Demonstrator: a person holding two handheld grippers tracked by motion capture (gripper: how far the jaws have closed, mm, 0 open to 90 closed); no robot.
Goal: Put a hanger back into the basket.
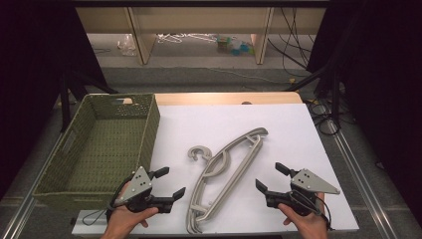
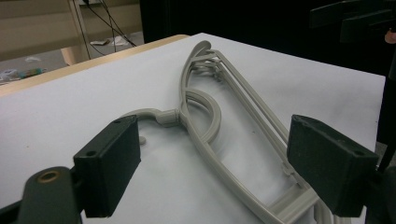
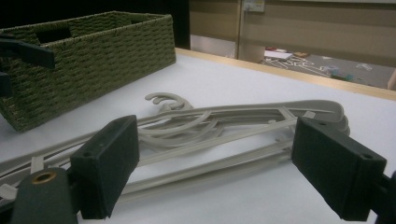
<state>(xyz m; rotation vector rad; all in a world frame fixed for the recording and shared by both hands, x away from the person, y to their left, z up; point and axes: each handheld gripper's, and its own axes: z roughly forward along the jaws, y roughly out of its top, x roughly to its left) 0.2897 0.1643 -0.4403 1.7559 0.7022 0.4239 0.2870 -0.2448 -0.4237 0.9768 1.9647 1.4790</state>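
Near the front edge of the desk (image 1: 298, 124), the left hand-held gripper (image 1: 166, 183) is held in one hand with its jaws wide apart and nothing between them. The right hand-held gripper (image 1: 271, 178) is the same on the other side, wide apart and holding nothing. Between them lie the grey hangers (image 1: 226, 179), flat on the white top. They look like two or three stacked together, but it is hard to count them.

The hook (image 1: 198, 152) points toward the green basket (image 1: 149, 124), which sits farther back on the left.

What could go wrong? The hangers are thin and flat, so the jaws might slip off when they close. If only one hanger gets pinched, the others could slide away or fall. The hook might also catch on the basket's rim.
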